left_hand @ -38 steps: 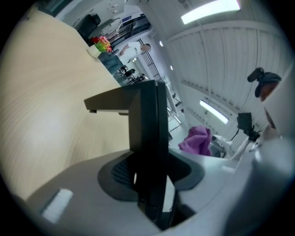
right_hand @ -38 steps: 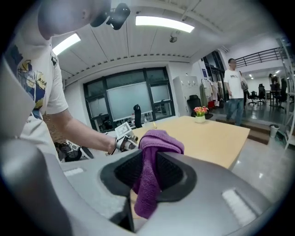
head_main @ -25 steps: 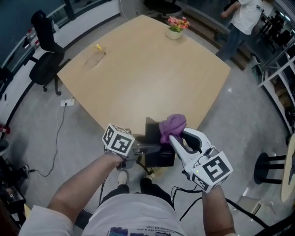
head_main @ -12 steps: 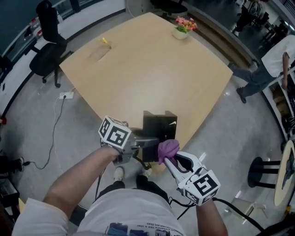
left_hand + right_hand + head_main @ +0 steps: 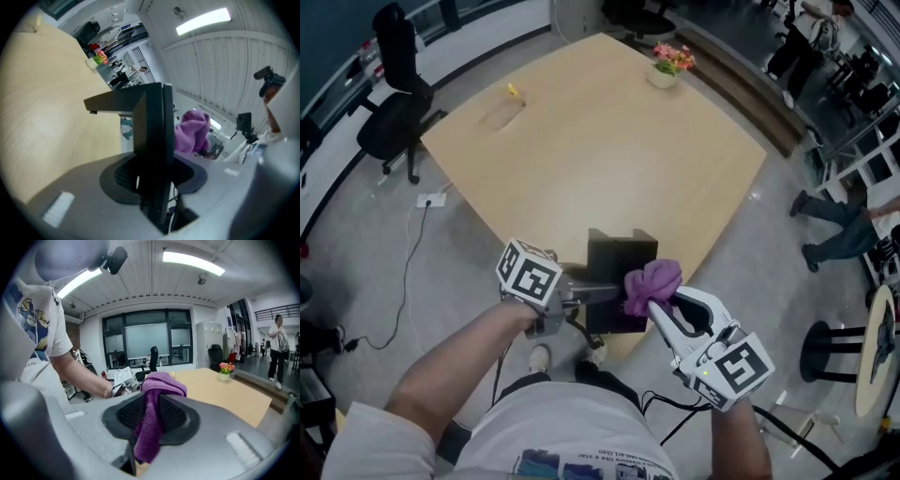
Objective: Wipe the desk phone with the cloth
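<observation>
The black desk phone (image 5: 619, 262) is at the near edge of the wooden table (image 5: 600, 150), tilted up. My left gripper (image 5: 592, 294) is shut on its left side; in the left gripper view the phone (image 5: 151, 123) fills the gap between the jaws. My right gripper (image 5: 652, 302) is shut on a purple cloth (image 5: 652, 279), which is bunched against the phone's right front corner. In the right gripper view the cloth (image 5: 153, 408) hangs down between the jaws, with the left gripper's marker cube (image 5: 123, 378) just behind it.
A small flower pot (image 5: 667, 67) stands at the table's far edge and a yellow item (image 5: 512, 91) at the far left. A black office chair (image 5: 392, 84) is left of the table. A person (image 5: 839, 220) walks on the floor to the right, near a round stool (image 5: 830, 352).
The cloth went down the phone's right front side, then came back up and a little right. The phone's top tilted slightly. People in the background have walked on.
</observation>
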### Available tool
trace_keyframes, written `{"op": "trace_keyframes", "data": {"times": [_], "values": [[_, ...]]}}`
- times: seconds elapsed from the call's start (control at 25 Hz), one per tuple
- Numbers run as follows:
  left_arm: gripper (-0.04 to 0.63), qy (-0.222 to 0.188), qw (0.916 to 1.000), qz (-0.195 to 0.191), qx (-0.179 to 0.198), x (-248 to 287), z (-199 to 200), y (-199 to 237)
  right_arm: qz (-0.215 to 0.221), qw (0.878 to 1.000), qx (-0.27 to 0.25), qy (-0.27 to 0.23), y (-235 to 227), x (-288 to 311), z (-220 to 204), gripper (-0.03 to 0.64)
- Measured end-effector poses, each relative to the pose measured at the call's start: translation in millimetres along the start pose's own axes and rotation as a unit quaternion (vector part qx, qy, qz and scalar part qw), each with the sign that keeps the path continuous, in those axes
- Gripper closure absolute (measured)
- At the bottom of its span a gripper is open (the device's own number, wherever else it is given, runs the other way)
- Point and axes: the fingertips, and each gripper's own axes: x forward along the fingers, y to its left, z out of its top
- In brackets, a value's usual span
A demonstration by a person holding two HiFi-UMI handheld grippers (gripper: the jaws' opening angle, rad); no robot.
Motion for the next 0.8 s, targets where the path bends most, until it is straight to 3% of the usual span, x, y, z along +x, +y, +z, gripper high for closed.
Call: {"op": "trace_keyframes", "data": {"times": [0.24,0.8], "values": [[0.413,0.005,1.0,-0.006,0.005,-3,-5,-9,-0.028,0.999,-0.031,-0.028,-18,14,36,0.526],[0.414,-0.003,0.9999,-0.014,0.006,-20,-8,-11,-0.006,0.998,0.035,0.046,41,-5,-56,0.526]]}}
